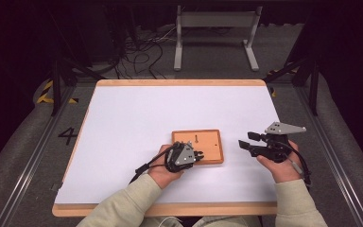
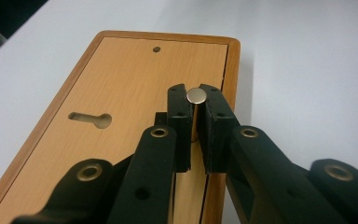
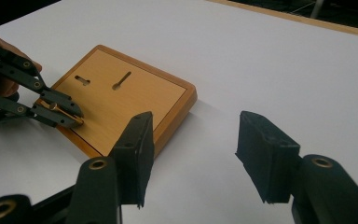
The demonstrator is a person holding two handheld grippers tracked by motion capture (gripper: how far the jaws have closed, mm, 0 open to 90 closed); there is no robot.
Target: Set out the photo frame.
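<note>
A flat wooden board (image 1: pixel 211 140) lies on the white table. It has a keyhole slot (image 2: pixel 91 119), a second long slot (image 3: pixel 121 80) and a small round hole (image 2: pixel 156 49). My left gripper (image 1: pixel 199 155) reaches over the board's near edge and is shut on a small silver metal pin (image 2: pixel 196 96). The pin stands upright between the pads, its round head showing. In the right gripper view the pin (image 3: pixel 58 108) sits low over the board's corner. My right gripper (image 1: pixel 246 140) hovers to the right of the board, open, with nothing between its fingers.
The white table top (image 1: pixel 137 113) has a wooden rim, and bare surface lies all around the board. Beyond the far edge are a metal stand (image 1: pixel 215 21) and loose cables (image 1: pixel 142 52) on the floor.
</note>
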